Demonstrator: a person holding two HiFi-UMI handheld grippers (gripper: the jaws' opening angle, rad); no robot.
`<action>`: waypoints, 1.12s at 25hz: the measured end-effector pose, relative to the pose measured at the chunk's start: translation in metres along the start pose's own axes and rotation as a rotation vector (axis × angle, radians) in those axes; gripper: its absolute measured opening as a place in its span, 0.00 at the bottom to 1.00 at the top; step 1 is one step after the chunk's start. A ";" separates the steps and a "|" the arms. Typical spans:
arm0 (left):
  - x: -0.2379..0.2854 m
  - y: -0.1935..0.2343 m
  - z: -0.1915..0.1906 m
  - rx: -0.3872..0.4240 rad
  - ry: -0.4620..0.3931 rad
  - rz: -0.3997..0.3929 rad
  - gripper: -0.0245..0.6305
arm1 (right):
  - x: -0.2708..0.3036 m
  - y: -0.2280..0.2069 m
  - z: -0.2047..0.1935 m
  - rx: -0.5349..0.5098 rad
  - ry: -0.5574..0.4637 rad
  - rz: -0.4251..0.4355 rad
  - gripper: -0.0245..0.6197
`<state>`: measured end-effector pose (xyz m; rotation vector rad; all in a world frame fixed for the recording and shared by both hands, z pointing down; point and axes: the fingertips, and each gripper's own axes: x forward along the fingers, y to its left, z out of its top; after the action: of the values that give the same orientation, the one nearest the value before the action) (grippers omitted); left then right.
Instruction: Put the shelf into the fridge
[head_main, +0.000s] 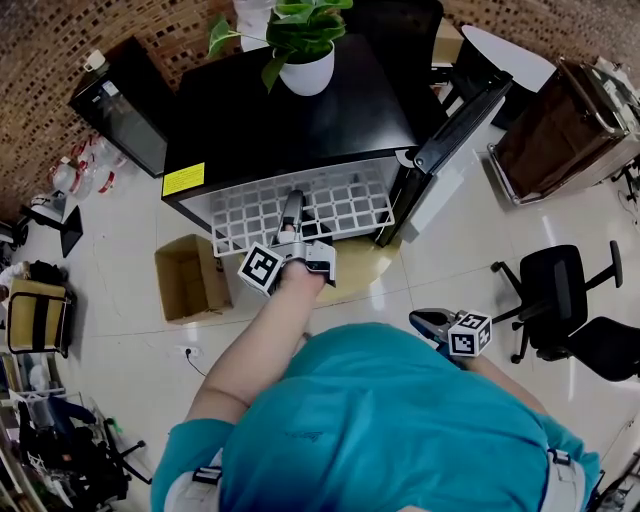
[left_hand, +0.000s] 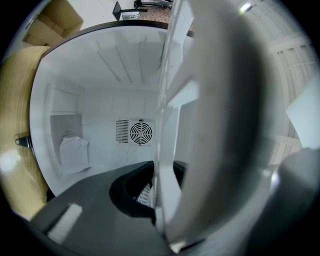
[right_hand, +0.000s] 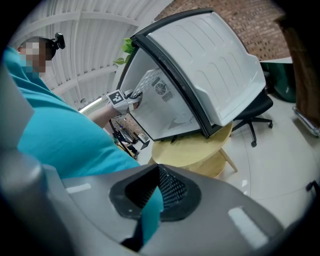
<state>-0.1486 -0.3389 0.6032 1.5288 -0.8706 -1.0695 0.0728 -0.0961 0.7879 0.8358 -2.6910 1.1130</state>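
A black mini fridge (head_main: 290, 120) stands on a round wooden table (head_main: 365, 270), its door (head_main: 460, 125) swung open to the right. The white grid shelf (head_main: 340, 205) lies level, half out of the fridge's mouth. My left gripper (head_main: 291, 208) is shut on the shelf's front edge. In the left gripper view the shelf (left_hand: 167, 150) runs edge-on between the jaws, with the white fridge interior (left_hand: 100, 100) and its fan (left_hand: 141, 133) behind. My right gripper (head_main: 425, 322) hangs back by my waist, shut on nothing; its own view shows my teal shirt (right_hand: 60, 135) and the fridge (right_hand: 200, 50).
A potted plant (head_main: 305, 70) sits on top of the fridge. An open cardboard box (head_main: 190, 280) lies on the floor to the left of the table. A black office chair (head_main: 560, 300) stands to the right, and a second dark fridge (head_main: 125, 105) at the back left.
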 end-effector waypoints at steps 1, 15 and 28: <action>0.000 0.001 0.000 0.008 -0.001 -0.001 0.16 | 0.000 0.000 0.000 -0.001 0.000 0.001 0.04; 0.037 -0.012 0.008 -0.049 -0.018 -0.034 0.17 | -0.002 0.000 -0.007 -0.003 -0.004 -0.006 0.04; 0.041 -0.019 0.007 -0.031 -0.014 -0.054 0.19 | -0.006 0.005 -0.016 -0.006 -0.010 -0.016 0.04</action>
<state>-0.1407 -0.3751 0.5761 1.5283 -0.8227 -1.1285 0.0733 -0.0797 0.7948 0.8627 -2.6900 1.1004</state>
